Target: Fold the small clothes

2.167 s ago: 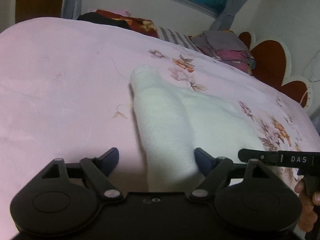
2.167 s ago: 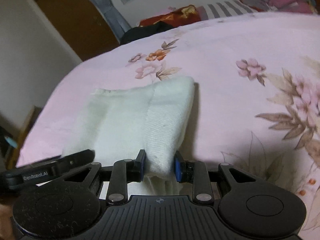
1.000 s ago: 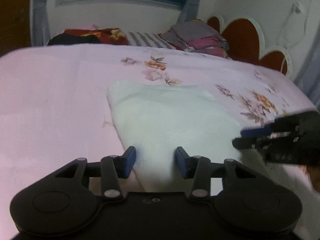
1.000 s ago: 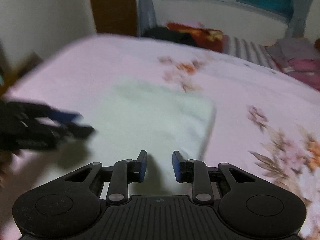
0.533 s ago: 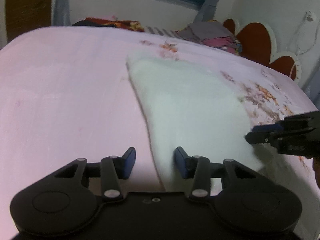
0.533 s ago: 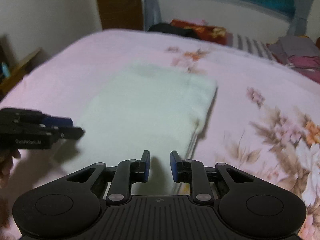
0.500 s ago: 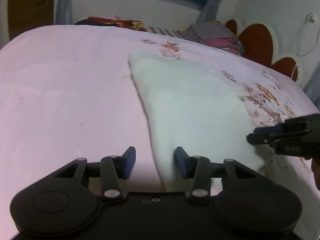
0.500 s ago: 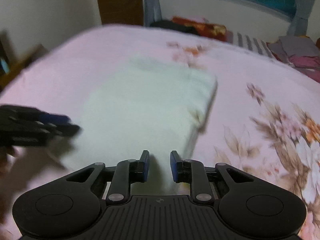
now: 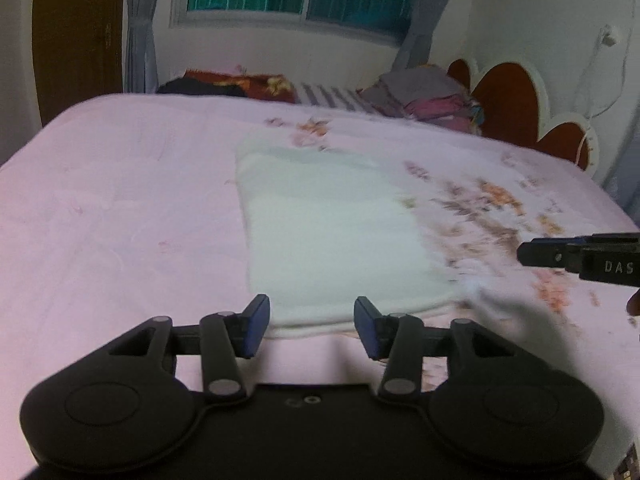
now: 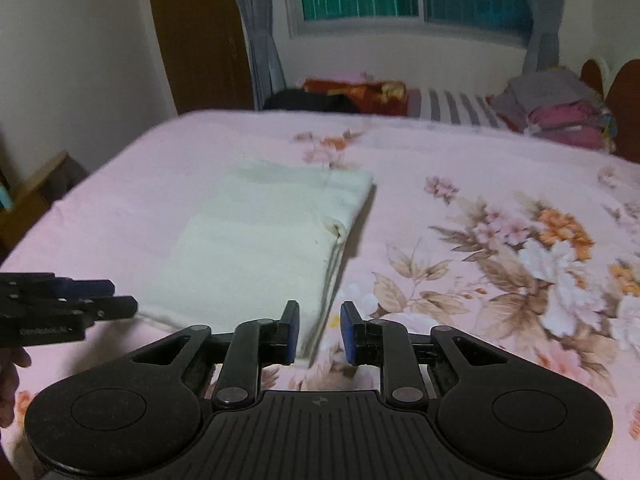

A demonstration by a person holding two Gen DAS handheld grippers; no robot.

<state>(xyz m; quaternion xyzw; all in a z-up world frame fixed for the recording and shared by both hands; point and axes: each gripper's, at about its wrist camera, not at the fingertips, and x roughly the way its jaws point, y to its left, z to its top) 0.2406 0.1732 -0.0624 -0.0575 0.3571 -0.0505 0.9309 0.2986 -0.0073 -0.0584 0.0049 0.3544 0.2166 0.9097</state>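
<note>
A cream-white folded garment (image 9: 336, 240) lies flat on the pink floral bedsheet (image 9: 120, 220), and also shows in the right wrist view as the garment (image 10: 260, 248). My left gripper (image 9: 310, 320) hovers just short of its near edge, jaws opening, nothing between the pads. My right gripper (image 10: 319, 322) hangs over the garment's near right corner with a narrow gap and no cloth pinched. Each gripper shows in the other's view: the right gripper (image 9: 560, 256) at the far right, the left gripper (image 10: 92, 300) at the far left.
Folded clothes (image 9: 432, 100) are stacked at the far side by the red headboard (image 9: 508, 100). More bedding (image 10: 356, 92) lies under the window. A wooden door (image 10: 200, 40) stands at the back left. The bed's left edge drops toward a box (image 10: 24, 200).
Both grippers have drawn back and up from the garment. The right gripper, earlier shut on its folded edge, has let go; the garment now lies flat and further away.
</note>
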